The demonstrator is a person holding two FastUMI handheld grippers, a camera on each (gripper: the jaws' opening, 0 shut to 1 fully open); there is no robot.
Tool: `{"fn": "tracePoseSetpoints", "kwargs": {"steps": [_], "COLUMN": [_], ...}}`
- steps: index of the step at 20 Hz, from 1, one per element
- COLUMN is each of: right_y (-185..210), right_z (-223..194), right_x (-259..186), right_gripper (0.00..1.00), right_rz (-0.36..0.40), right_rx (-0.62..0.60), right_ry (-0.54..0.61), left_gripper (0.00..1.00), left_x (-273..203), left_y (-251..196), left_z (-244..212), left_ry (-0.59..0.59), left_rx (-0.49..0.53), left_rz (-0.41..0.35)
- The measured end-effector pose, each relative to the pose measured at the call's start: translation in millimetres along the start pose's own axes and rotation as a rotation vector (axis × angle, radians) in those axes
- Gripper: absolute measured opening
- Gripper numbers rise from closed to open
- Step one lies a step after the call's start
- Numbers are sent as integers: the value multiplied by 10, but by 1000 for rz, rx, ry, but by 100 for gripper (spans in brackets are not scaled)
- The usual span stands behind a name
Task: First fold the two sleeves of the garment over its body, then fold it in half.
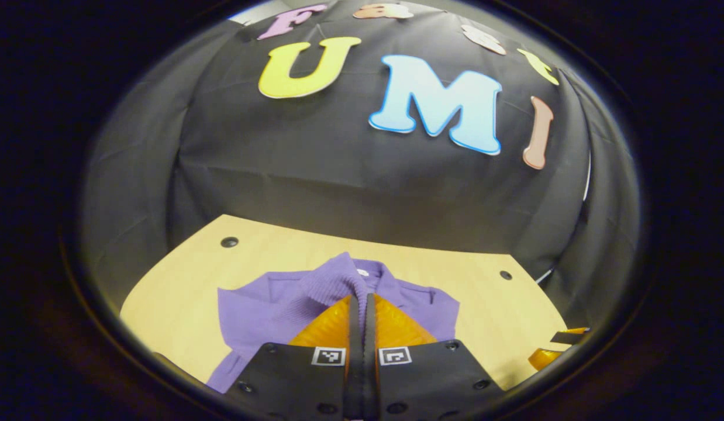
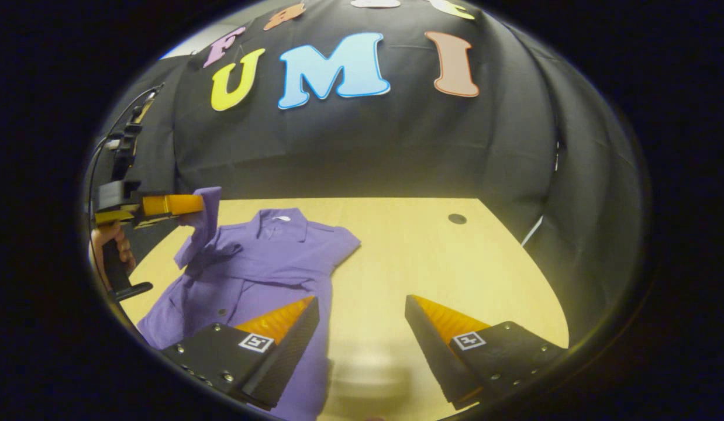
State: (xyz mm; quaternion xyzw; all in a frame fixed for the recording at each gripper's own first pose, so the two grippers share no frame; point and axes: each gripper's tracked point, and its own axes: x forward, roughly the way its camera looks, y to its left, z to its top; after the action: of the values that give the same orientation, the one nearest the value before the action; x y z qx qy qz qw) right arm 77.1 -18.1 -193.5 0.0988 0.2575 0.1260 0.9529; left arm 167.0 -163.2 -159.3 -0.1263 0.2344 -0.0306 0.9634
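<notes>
Pale wooden tabletop (image 1: 181,275) before black cloth carries the purple shirt (image 1: 268,304). Left gripper view: the left gripper (image 1: 362,304) has its jaws pressed together on a raised sleeve (image 1: 338,280), with the collar just beyond. Right gripper view: the right gripper (image 2: 362,318) hangs with jaws wide and empty above the bare wood beside the shirt's near edge; farther off, a hand (image 2: 107,242) lifts that sleeve. Cloth appears light, limp and prone to slump; the cuff or hem edge seems the best hold.
</notes>
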Motion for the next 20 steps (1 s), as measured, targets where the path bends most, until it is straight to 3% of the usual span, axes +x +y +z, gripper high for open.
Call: {"fn": "tracePoseSetpoints", "kwargs": {"steps": [8, 13, 15, 19, 20], "right_y": [-107, -167, -152, -86, -84], "right_z": [-301, -392, -422, -434, -450], "right_x": [-139, -262, -308, -376, -412], "right_gripper": [96, 96, 96, 96, 96], "right_rz": [45, 8, -11, -37, -49], "right_rx": [17, 26, 39, 54, 49], "right_ry": [48, 64, 68, 72, 68], "left_gripper": [7, 6, 7, 19, 35], "left_x": [218, 288, 289, 179, 140], "left_y": [-756, -999, -987, -1091, -1074], "left_z": [-401, -539, -533, -512, -498], "left_ry": [68, 88, 67, 45, 41], "left_rx": [106, 205, 252, 231, 224], "left_rz": [-102, -166, -160, -247, -251]}}
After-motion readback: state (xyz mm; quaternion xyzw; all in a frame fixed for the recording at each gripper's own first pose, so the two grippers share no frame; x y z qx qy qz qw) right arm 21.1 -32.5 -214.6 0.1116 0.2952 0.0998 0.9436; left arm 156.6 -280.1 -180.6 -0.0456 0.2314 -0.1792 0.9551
